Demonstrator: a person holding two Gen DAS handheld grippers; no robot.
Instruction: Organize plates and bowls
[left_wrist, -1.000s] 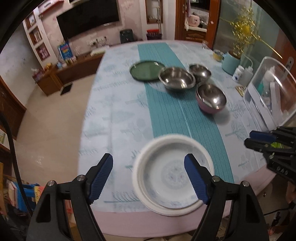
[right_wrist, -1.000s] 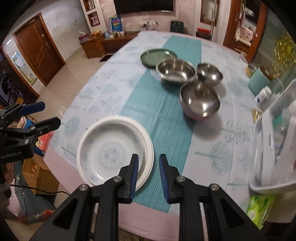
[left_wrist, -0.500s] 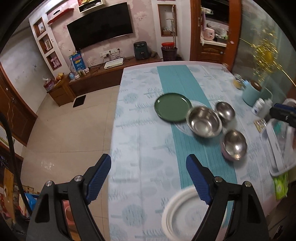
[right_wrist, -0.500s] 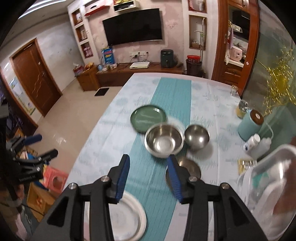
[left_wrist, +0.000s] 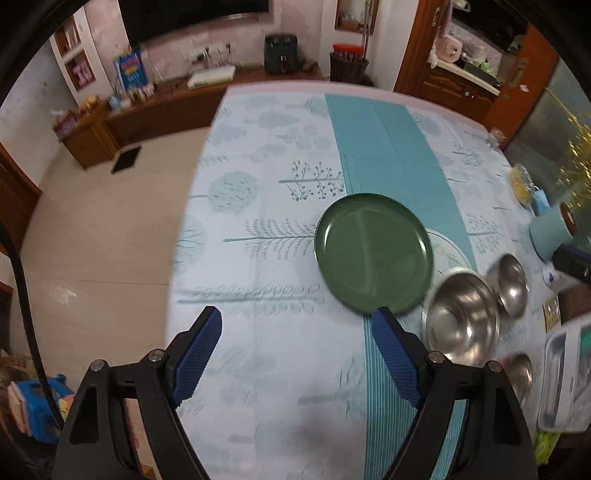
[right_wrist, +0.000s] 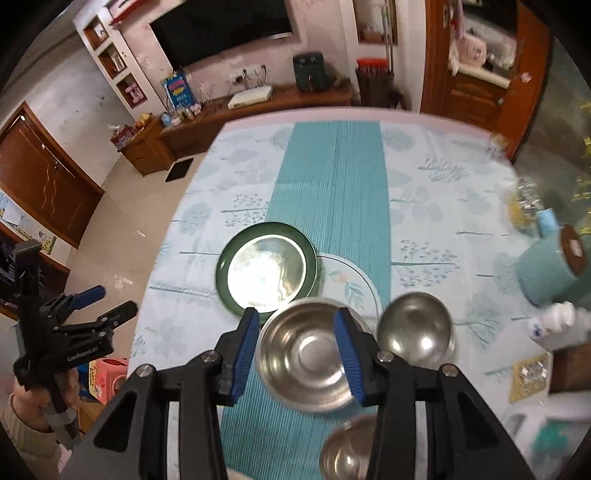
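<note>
Both grippers have left the white plate at the worktop's near edge, the left gripper (left_wrist: 295, 354) spread empty before the green plate (left_wrist: 373, 254), the right gripper (right_wrist: 295, 354) part-spread over the steel bowl (right_wrist: 306, 354), likely next

Both grippers' fingers (left_wrist: 395, 354) apart, empty

Green plate (left_wrist: 373, 254) beside three steel bowls (right_wrist: 304, 356) (one possibly pink-sided), upright.
</note>
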